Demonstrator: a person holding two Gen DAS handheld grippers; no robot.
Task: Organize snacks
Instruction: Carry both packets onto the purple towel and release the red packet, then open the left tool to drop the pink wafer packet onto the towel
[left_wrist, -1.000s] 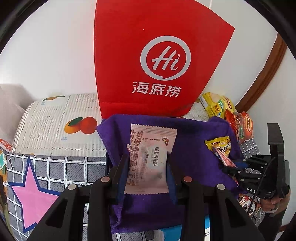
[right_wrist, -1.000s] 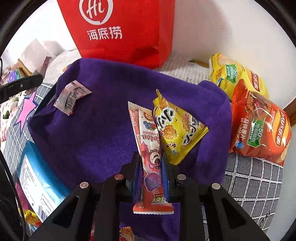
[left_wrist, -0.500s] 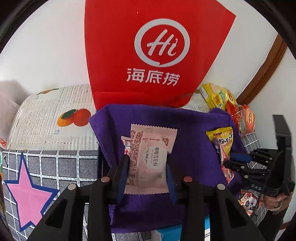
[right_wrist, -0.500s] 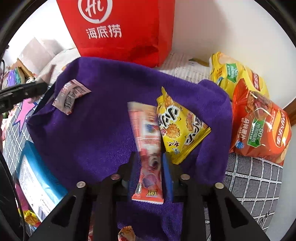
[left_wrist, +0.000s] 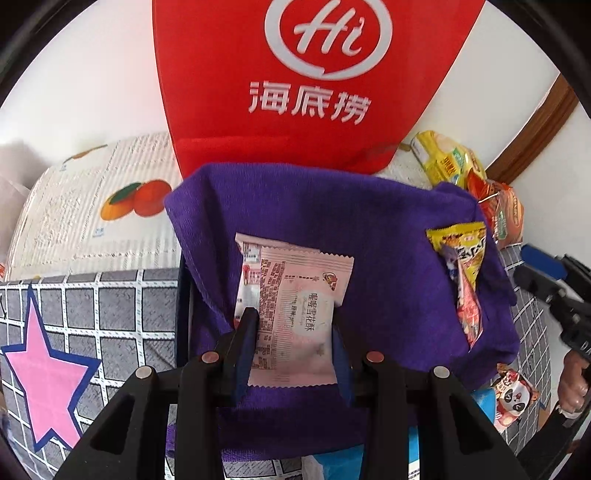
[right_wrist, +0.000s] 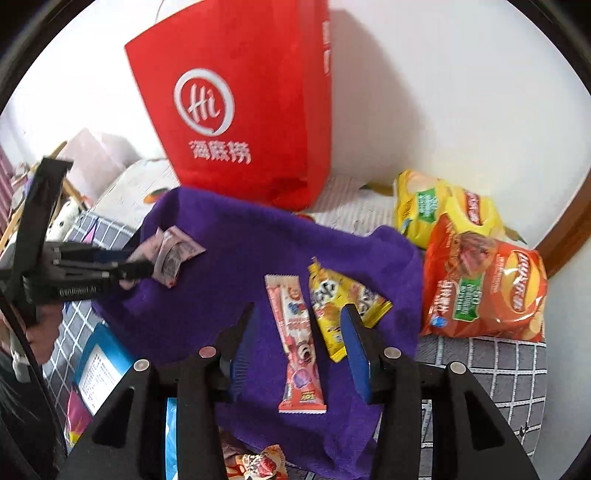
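Observation:
A purple towel is spread in front of a red paper bag. My left gripper is shut on a pale pink snack packet, held low over the towel's left part; a second pink packet lies just behind it. In the right wrist view the left gripper shows at the towel's left edge. My right gripper hangs above the towel with its jaws opening. A long pink snack stick lies flat between them, untouched by the pads. A yellow packet lies beside it.
A yellow chip bag and an orange chip bag lie right of the towel by the wall. A blue box and a panda snack sit at the towel's near edge. The bed cover shows a pink star.
The right gripper's jaws have parted and let go of the pink stick, which now lies on the towel, and the gripper has risen. The left gripper has sunk toward the towel, still holding its packet.

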